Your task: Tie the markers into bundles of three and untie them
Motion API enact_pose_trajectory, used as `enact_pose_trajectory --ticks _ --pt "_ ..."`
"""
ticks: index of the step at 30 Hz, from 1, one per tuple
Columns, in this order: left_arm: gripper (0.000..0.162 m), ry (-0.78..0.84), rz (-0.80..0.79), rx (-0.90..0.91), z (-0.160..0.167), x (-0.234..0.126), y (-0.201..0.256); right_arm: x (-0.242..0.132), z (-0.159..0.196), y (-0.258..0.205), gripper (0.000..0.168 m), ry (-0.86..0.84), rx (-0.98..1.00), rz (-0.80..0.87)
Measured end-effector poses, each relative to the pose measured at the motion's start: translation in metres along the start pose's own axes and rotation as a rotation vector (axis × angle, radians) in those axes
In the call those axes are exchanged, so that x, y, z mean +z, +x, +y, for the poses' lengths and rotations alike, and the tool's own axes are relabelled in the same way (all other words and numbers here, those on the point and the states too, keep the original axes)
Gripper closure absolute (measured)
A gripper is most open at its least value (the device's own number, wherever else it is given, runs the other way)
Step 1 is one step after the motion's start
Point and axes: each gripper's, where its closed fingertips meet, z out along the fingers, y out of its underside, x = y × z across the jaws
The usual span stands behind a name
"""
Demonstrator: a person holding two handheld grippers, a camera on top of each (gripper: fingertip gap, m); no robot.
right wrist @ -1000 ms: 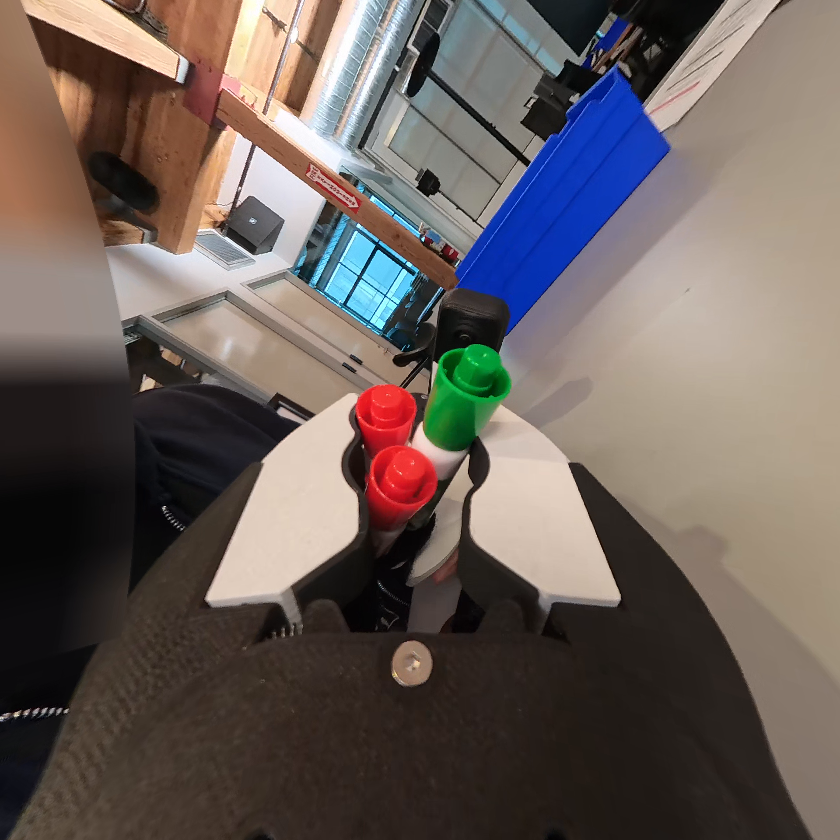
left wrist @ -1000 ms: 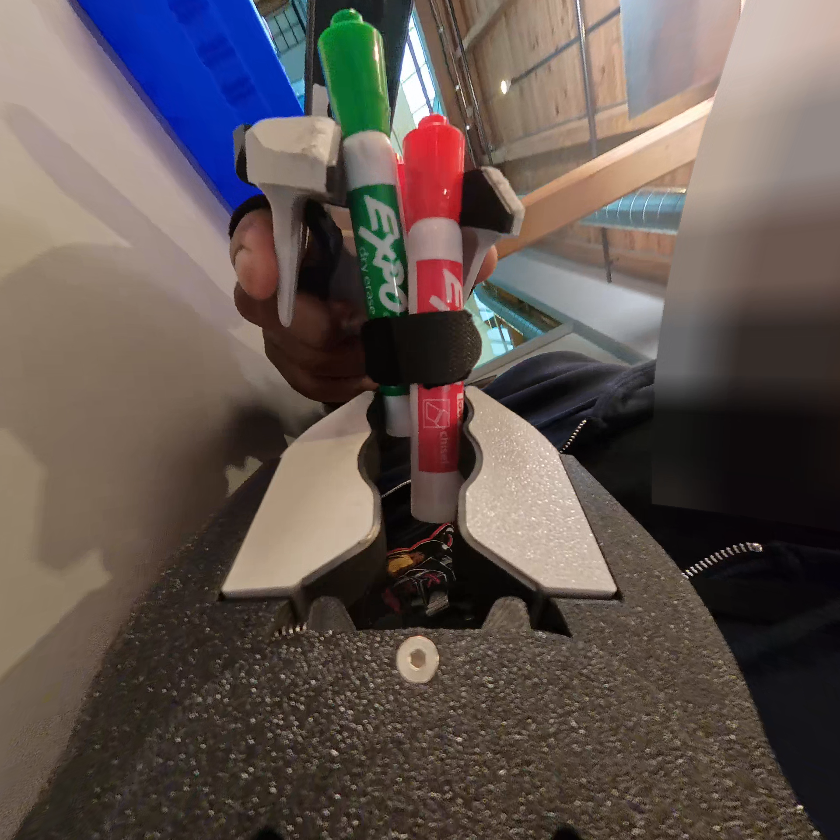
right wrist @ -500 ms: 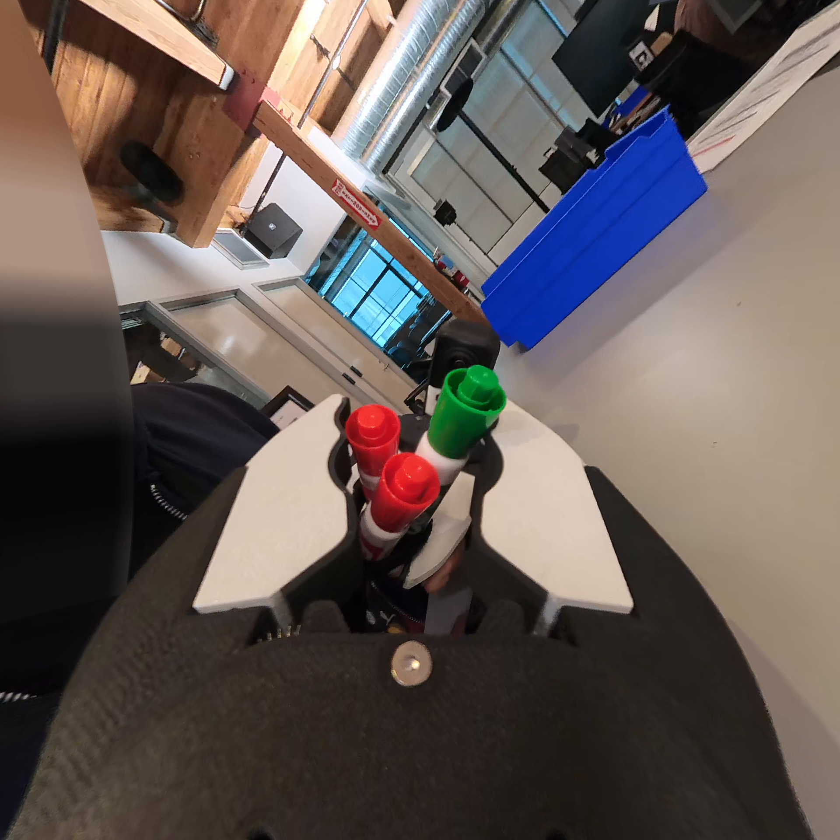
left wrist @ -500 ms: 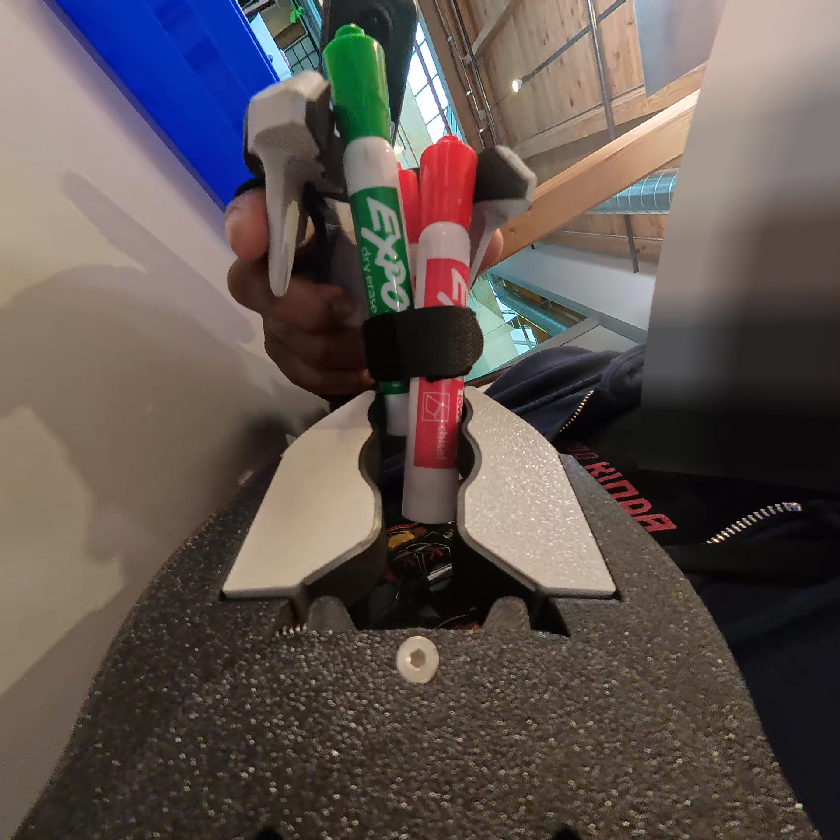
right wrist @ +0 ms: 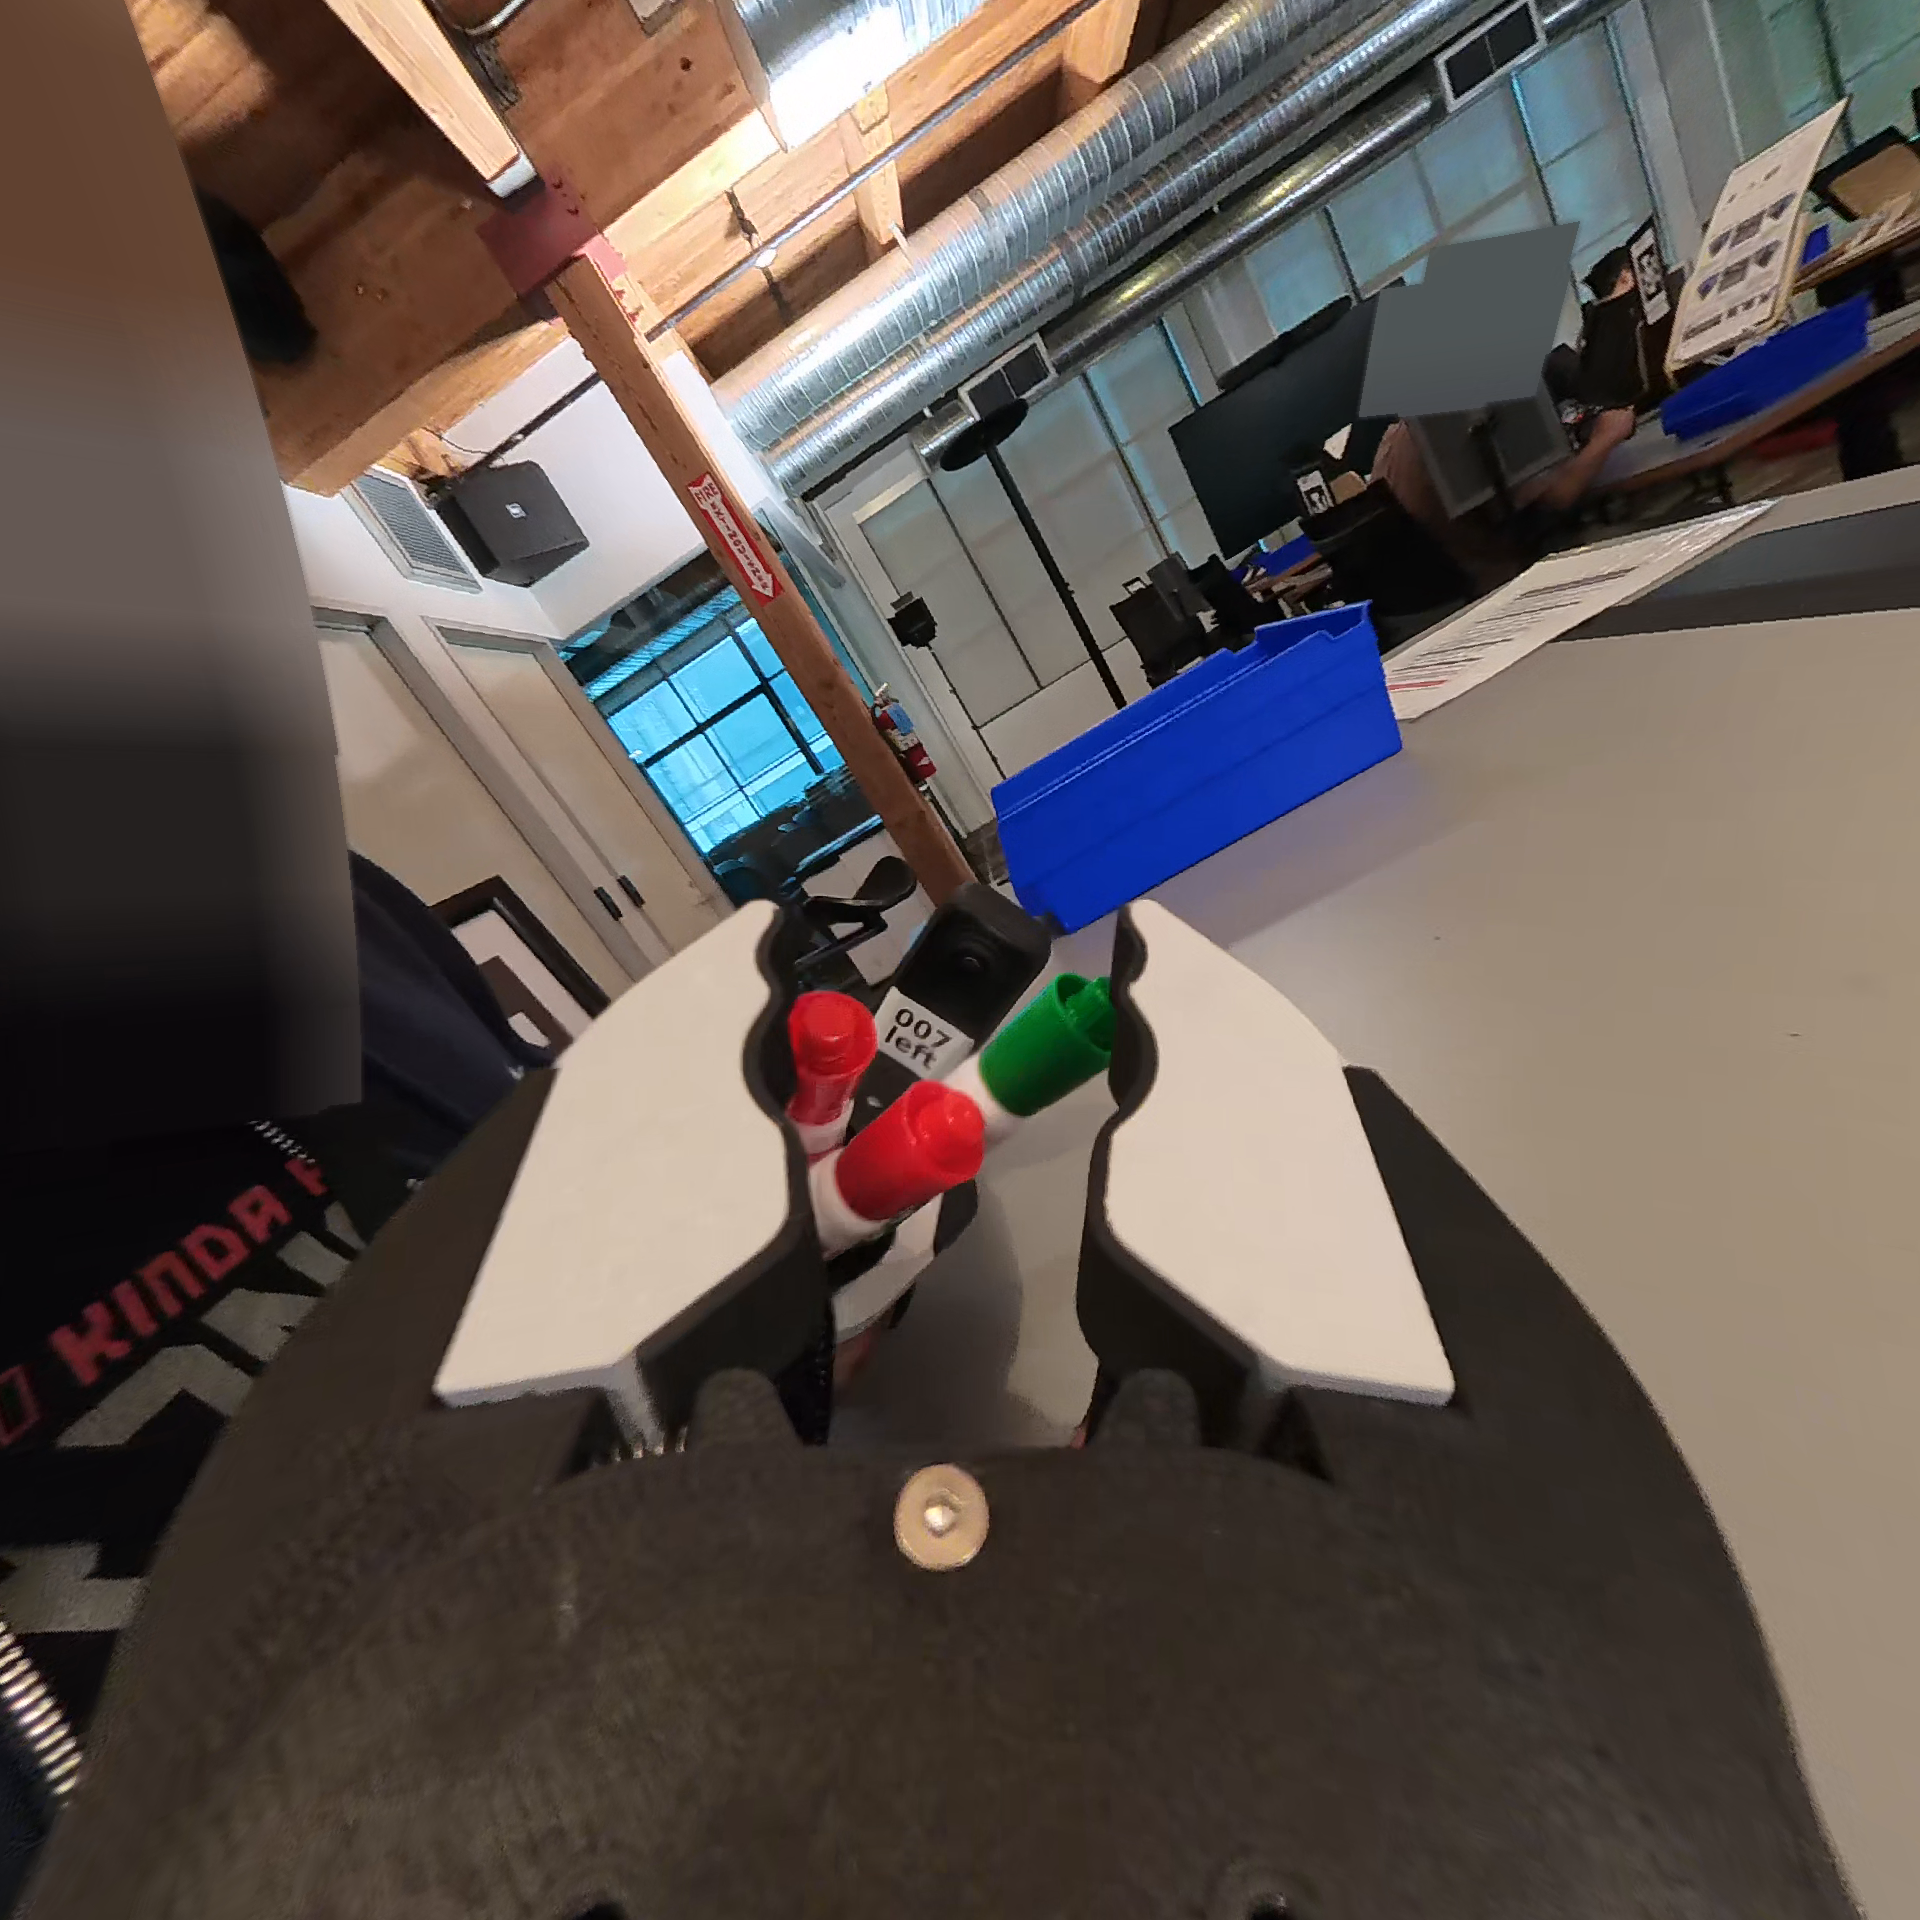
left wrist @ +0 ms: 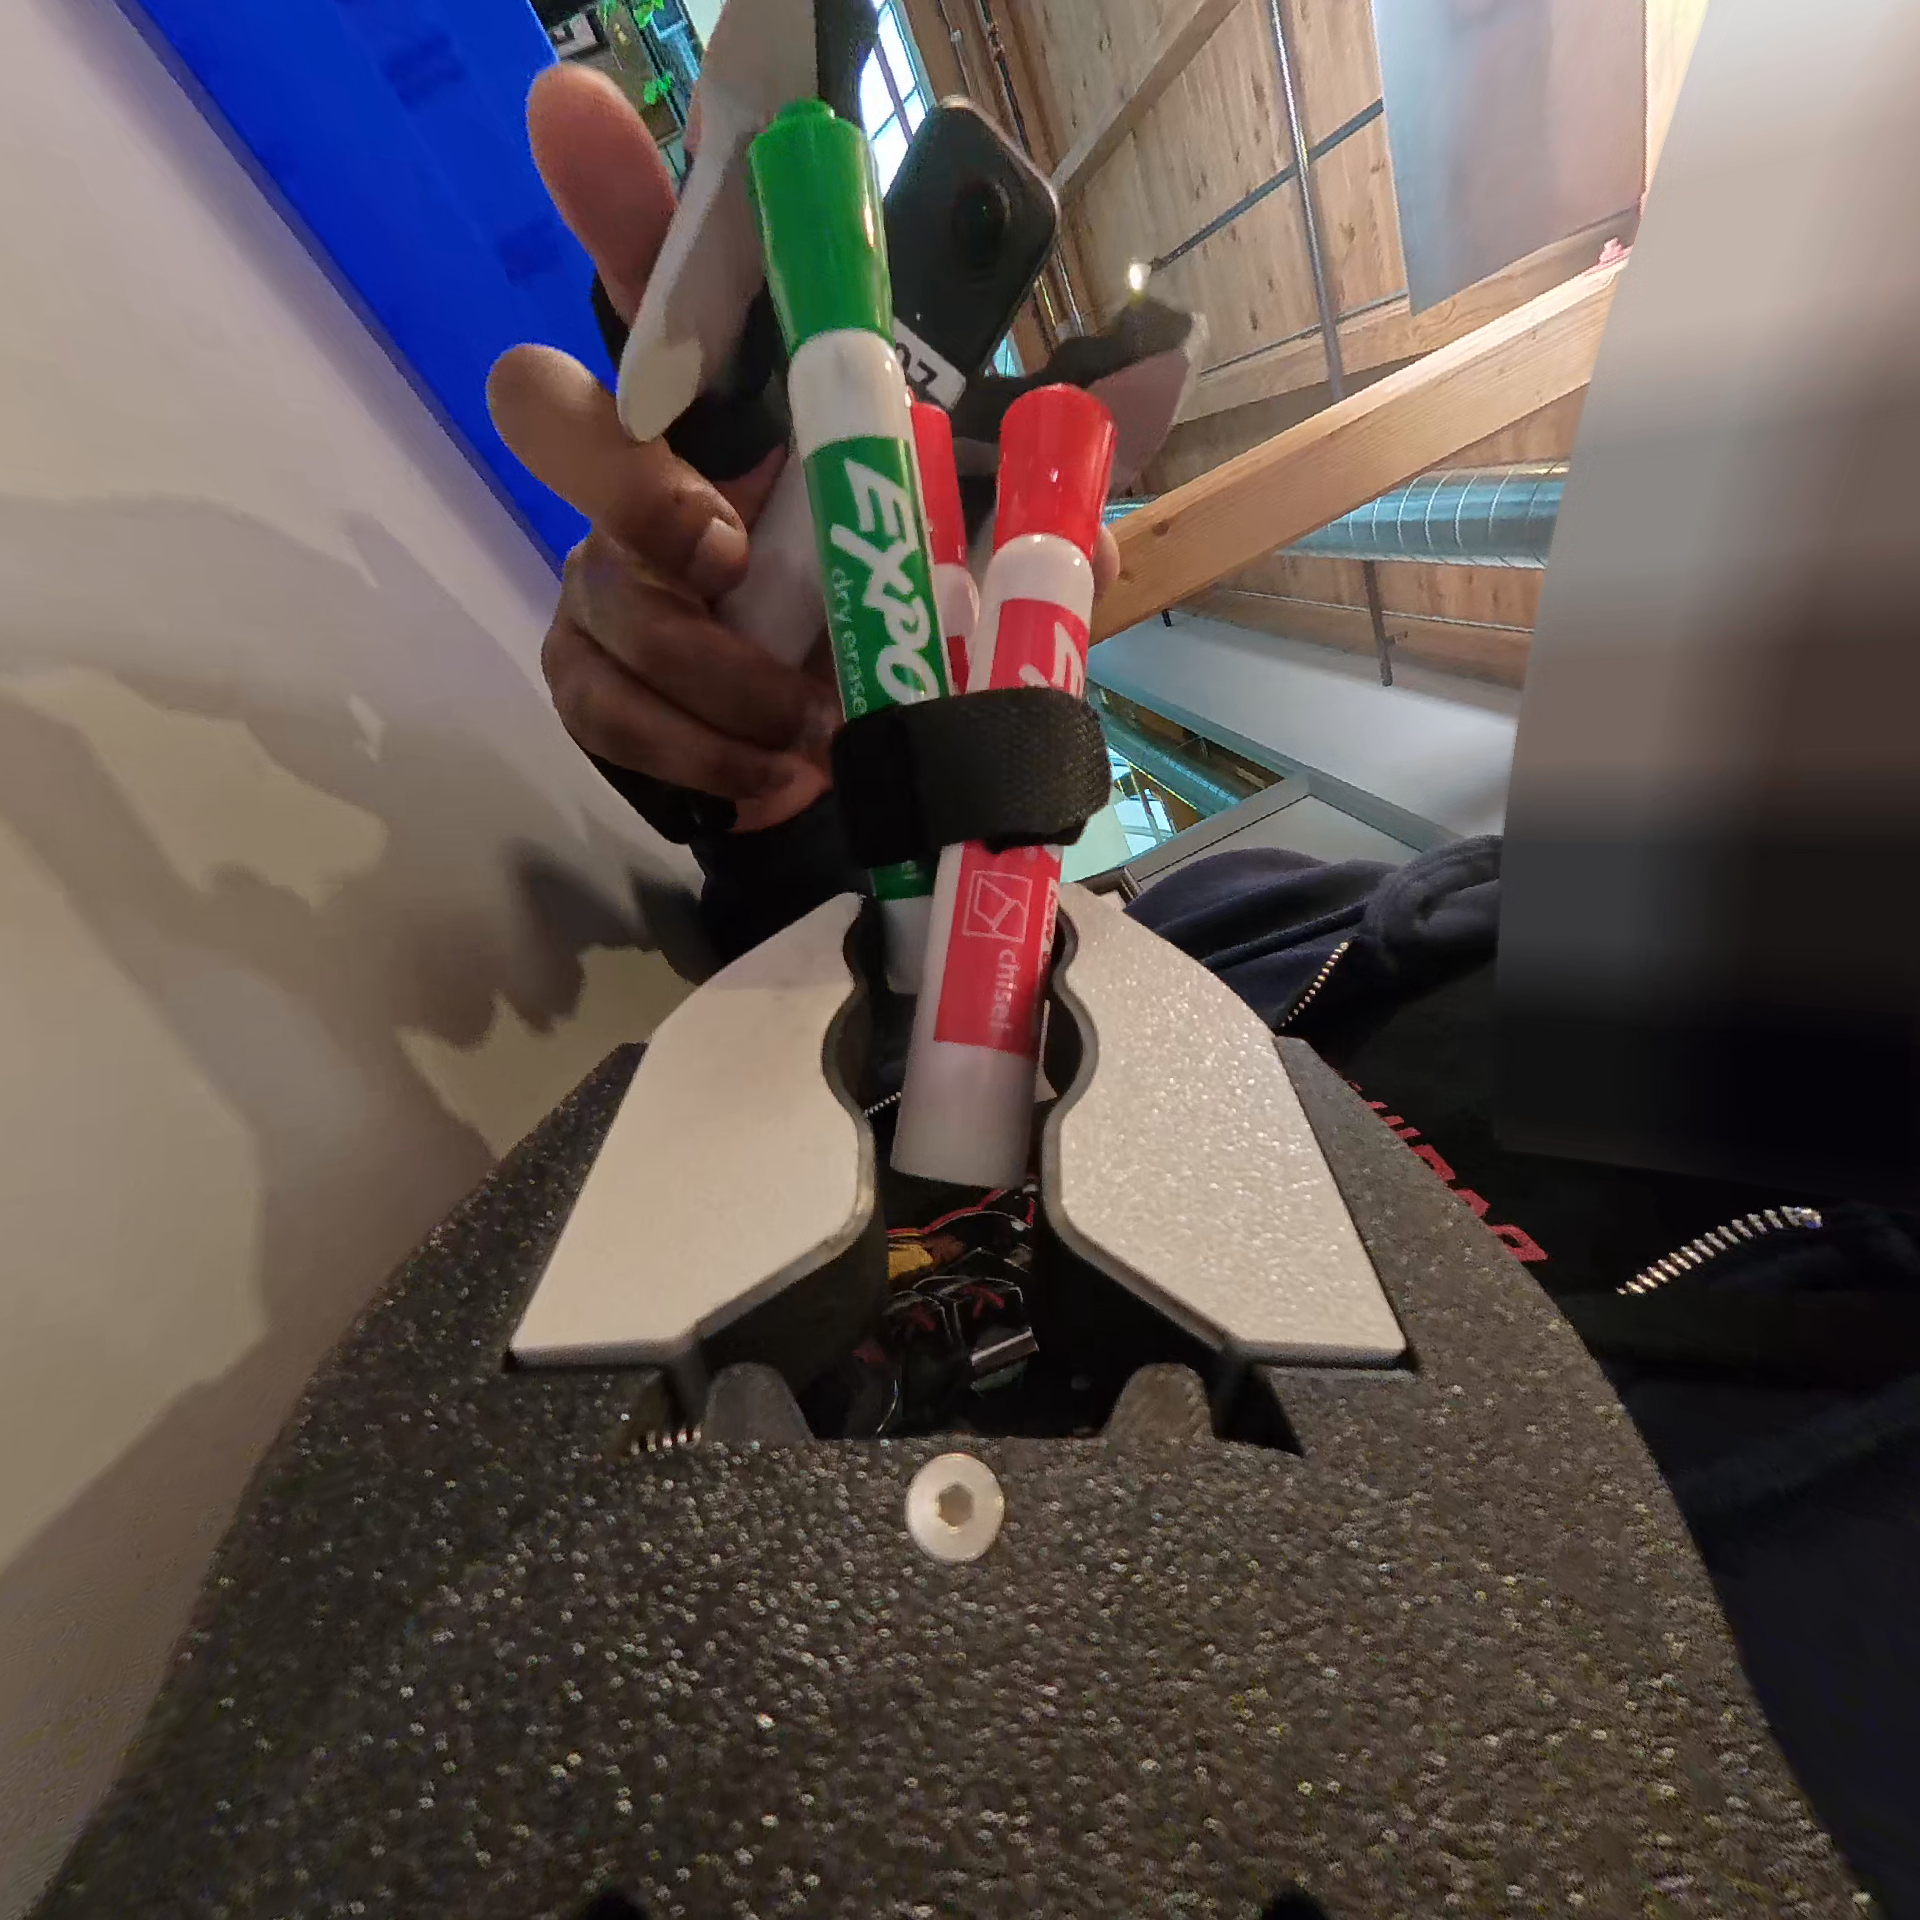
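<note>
Markers (left wrist: pixel 966 790) strapped, clamped in left claw (left wrist: pixel 961 1049); right claw (right wrist: pixel 940 1049) spread wide.

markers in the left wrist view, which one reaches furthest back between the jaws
The front red marker. Its white butt end sits deep between the jaws; the green marker and the other red one stop nearer the tips.

One green marker (left wrist: pixel 852 499) and two red markers (left wrist: pixel 1023 748), caps splayed, seemingly loosely bound by a black strap (left wrist: pixel 971 774).

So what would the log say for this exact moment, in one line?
left claw: shut on marker bundle | right claw: open around cap ends | black strap: wrapped round three markers | blue bin: on table
</note>
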Motion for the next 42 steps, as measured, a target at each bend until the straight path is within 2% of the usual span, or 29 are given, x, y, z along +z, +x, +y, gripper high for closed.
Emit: enact_pose_trajectory --ticks 3,7,13,18,24,32,35,38,42 --pt "0.133 0.023 -0.016 0.018 -0.007 -0.003 -0.001 -0.002 -0.001 -0.006 0.096 0.007 0.036 -0.039" --pt "0.136 0.006 -0.066 0.042 -0.006 -0.004 -0.008 -0.001 0.008 0.004 0.087 -0.001 0.097 0.015" --pt "0.138 -0.007 -0.123 0.061 -0.008 -0.003 -0.016 -0.007 0.013 0.018 0.085 0.022 0.153 0.127" --pt "0.138 -0.046 -0.168 0.097 -0.007 0.001 -0.021 -0.015 0.009 0.021 0.087 0.087 0.191 0.151" --pt "0.138 -0.104 -0.237 0.119 -0.012 -0.005 -0.033 -0.019 0.014 0.034 0.094 0.041 0.157 0.212" --pt "0.139 -0.381 -0.413 0.376 -0.027 -0.034 -0.053 -0.026 0.025 0.048 0.09 -0.138 0.038 0.297" --pt "0.139 -0.535 -0.5 0.542 -0.033 -0.048 -0.062 -0.027 0.032 0.05 0.082 -0.23 -0.047 0.316" --pt "0.139 -0.707 -0.566 0.711 -0.036 -0.06 -0.071 -0.022 0.051 0.053 0.067 -0.386 -0.147 0.328" --pt "0.139 -0.851 -0.61 0.842 -0.043 -0.067 -0.08 -0.014 0.077 0.063 0.054 -0.583 -0.291 0.379"
